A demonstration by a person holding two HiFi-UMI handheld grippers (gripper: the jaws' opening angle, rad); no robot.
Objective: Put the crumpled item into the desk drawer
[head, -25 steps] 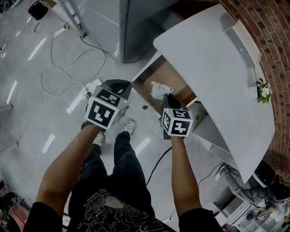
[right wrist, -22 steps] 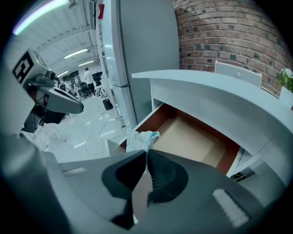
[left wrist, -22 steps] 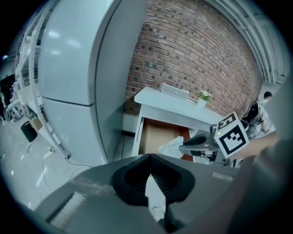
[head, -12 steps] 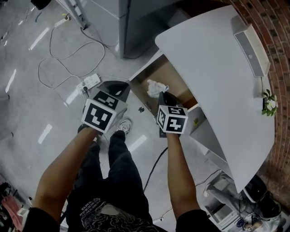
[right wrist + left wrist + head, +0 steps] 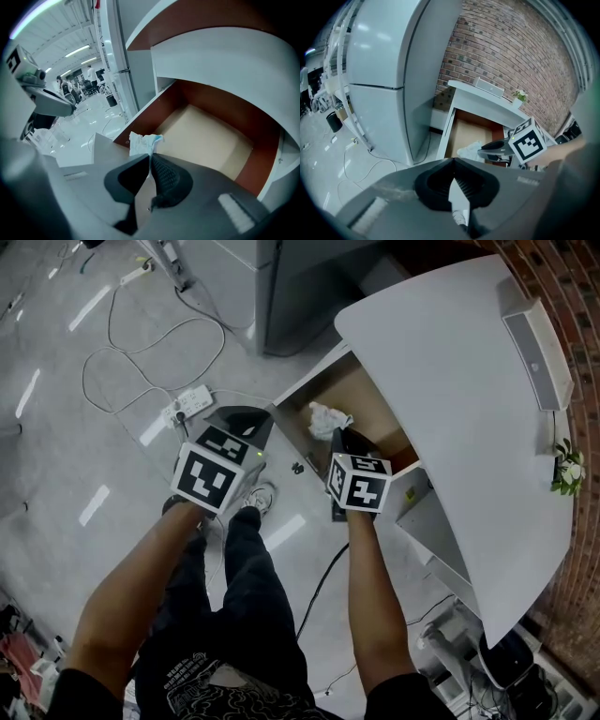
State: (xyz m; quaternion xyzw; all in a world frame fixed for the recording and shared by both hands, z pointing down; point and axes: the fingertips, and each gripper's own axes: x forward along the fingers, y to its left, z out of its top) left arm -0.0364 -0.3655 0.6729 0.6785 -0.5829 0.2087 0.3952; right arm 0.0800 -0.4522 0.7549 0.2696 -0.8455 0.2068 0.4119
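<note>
Finding: the right gripper (image 5: 150, 155) has its jaws clamped on one corner of the crumpled paper (image 5: 142, 142). The paper stands out past the jaw tips, over the near left corner of the open drawer (image 5: 208, 140), close to the drawer's brown side wall. The left gripper (image 5: 453, 165) has its jaws pressed together with nothing between them. It is held off to the side, above the floor (image 5: 75, 446) and clear of the drawer.

Risks, in our judgement:
- The paper sits close to the drawer's corner. Released here, it could land on the rim or drop outside onto the floor. Carrying it further over the tan drawer bottom would remove that risk.
- Only a small fold is pinched, so a quick swing could pull the paper free early.
- The desk (image 5: 450, 381) top overhangs the back of the drawer, and a reach too far inward could knock the gripper against it.

Surroundings: the desk top is white, with a curved edge. It carries a long pale box (image 5: 536, 352) and a small plant (image 5: 568, 470). A brick wall (image 5: 511, 47) runs behind it, and a tall grey cabinet (image 5: 384, 70) stands alongside. The floor is glossy grey, with a power strip (image 5: 187, 406) and loose cables (image 5: 323, 577) near the person's feet, which we judge a trip hazard.
</note>
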